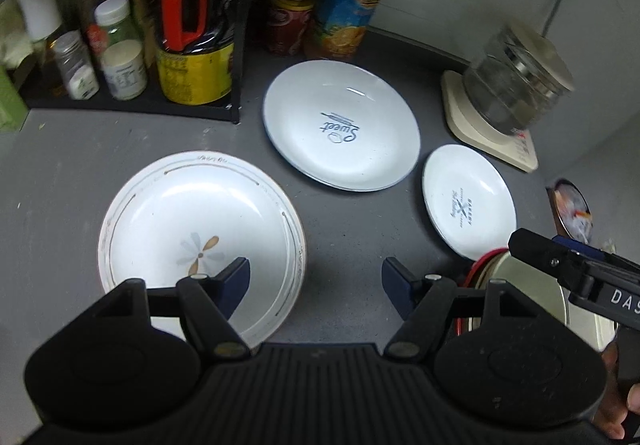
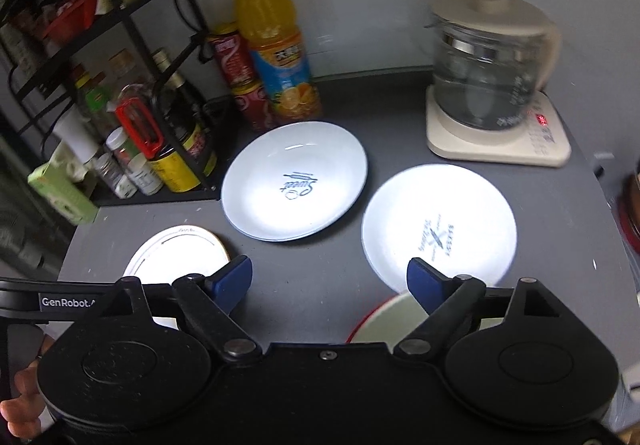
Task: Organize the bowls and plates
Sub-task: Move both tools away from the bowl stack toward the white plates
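1. The left gripper hovers with its blue-padded jaws spread wide, holding nothing, above the white bowl with a flower motif on the grey countertop.
2. The right gripper is likewise wide open and empty.
3. The pale blue "Sweet" plate lies near the orange juice bottle.
4. The smaller white "Bakery" plate sits beside it, in front of the glass kettle.
5. A red-rimmed bowl lies under the right gripper's fingers.

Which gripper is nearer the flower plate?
Left. The left gripper hangs open over the flower plate's near rim, one finger above it. The right gripper sits off to its right, over bare counter by the red-rimmed bowl.
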{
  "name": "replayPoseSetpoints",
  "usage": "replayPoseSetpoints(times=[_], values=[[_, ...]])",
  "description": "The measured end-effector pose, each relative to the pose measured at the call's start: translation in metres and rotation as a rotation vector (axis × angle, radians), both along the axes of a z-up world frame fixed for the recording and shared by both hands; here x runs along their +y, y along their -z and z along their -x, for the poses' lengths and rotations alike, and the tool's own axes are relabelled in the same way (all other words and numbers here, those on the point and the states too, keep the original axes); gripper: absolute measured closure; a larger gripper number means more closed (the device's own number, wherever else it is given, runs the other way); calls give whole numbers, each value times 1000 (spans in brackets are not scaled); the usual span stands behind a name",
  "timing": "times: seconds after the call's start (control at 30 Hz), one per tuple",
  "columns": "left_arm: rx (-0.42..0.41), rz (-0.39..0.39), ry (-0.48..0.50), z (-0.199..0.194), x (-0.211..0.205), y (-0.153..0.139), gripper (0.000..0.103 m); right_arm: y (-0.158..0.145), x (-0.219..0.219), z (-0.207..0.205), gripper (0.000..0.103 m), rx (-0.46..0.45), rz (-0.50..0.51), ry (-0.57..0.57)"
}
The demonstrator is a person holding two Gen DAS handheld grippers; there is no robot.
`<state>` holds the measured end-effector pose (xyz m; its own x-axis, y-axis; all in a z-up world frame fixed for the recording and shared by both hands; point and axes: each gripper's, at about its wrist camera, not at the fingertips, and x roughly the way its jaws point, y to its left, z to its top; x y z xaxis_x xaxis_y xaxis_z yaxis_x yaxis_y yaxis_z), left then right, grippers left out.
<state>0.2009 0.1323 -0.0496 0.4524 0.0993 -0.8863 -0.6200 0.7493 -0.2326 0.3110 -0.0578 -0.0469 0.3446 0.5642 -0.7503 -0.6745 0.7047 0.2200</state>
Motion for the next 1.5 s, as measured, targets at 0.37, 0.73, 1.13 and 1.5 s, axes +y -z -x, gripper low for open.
replayPoseSetpoints(times=[0.37,0.73,1.13,1.5], values=[[8,-13,-178,-4,-11,1,32,3,19,-23,12,-29,19,-221],[-2,-5,-357,0,-23,9,32,7,36,-36,8,-48,52,-395],[-1,-7,-465,-6,-29,21,32,17,49,-48,7,-78,98,-478],[-26,31,-516,-18,-24,42,32,30,60,-59,7,-108,159,-498]])
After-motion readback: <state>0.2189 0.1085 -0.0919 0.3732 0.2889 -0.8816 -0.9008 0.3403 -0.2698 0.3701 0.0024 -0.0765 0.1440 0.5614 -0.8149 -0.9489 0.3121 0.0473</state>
